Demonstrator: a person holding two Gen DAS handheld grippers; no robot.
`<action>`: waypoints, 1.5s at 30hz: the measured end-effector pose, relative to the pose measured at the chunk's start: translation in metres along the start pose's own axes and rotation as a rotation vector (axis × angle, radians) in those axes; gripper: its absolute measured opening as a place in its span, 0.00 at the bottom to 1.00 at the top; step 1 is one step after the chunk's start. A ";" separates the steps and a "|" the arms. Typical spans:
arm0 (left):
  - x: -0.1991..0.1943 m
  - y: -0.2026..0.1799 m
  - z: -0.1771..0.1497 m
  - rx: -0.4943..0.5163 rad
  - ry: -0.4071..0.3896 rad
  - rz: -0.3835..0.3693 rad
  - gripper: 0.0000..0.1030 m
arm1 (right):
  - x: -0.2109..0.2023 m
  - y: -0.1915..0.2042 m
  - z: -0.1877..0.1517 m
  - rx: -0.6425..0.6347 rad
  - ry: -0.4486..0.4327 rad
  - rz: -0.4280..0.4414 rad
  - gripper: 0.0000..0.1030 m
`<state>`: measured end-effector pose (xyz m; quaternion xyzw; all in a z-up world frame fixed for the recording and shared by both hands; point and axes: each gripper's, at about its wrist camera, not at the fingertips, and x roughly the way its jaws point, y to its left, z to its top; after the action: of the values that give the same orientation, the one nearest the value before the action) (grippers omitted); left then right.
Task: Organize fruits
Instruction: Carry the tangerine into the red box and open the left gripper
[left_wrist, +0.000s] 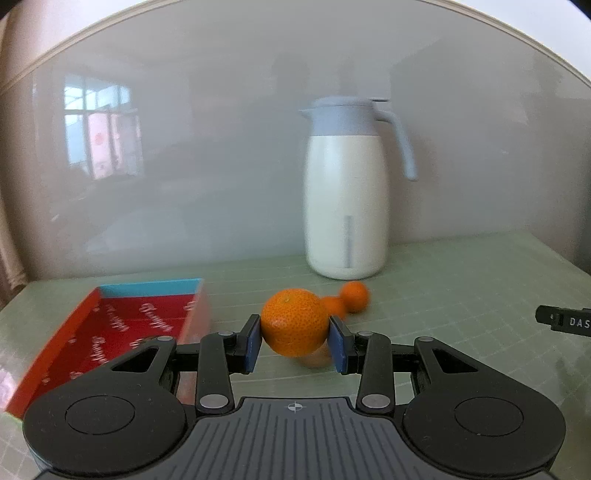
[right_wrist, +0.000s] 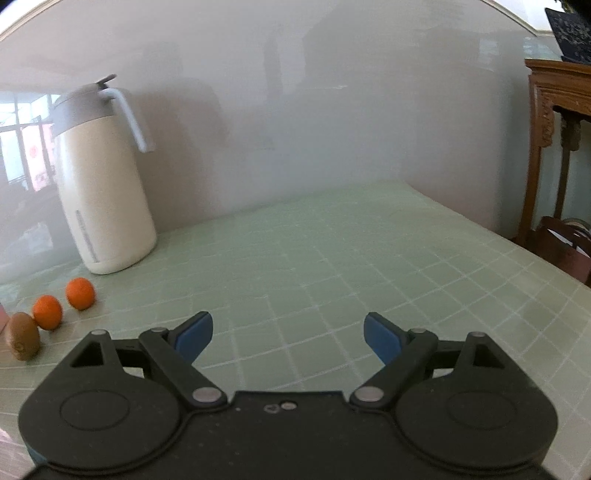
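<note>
Green gridded desk (right_wrist: 332, 258) under me, a tall white jug (left_wrist: 345, 192) at the back wall. Red box (left_wrist: 122, 332) with a blue end sits open on my left. My left gripper (left_wrist: 295, 341) clamps an orange (left_wrist: 294, 322) just right of the box. My right gripper (right_wrist: 288, 334) gapes wide, holding nothing. Two small oranges (right_wrist: 62, 304) and a kiwi (right_wrist: 23, 335) lie near the jug.

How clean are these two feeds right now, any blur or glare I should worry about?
Left wrist view: the held orange is sharp; the red box and the thermos jug smear sideways with motion blur; a window reflection glares on the glossy wall. Right wrist view: mostly sharp, the fisheye bends the green mat grid.
</note>
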<state>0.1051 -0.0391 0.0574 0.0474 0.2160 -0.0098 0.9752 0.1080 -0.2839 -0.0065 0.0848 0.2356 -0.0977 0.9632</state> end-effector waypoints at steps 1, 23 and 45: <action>0.001 0.006 0.000 -0.008 0.001 0.010 0.37 | -0.001 0.005 0.000 -0.006 0.001 0.005 0.86; -0.001 0.105 -0.023 -0.105 0.028 0.153 0.37 | 0.010 0.088 -0.009 -0.128 0.023 0.107 0.86; 0.009 0.167 -0.053 -0.167 0.129 0.257 0.38 | 0.007 0.133 -0.016 -0.152 0.032 0.181 0.86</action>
<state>0.0974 0.1327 0.0202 -0.0059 0.2706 0.1362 0.9530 0.1374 -0.1526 -0.0086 0.0340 0.2490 0.0092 0.9679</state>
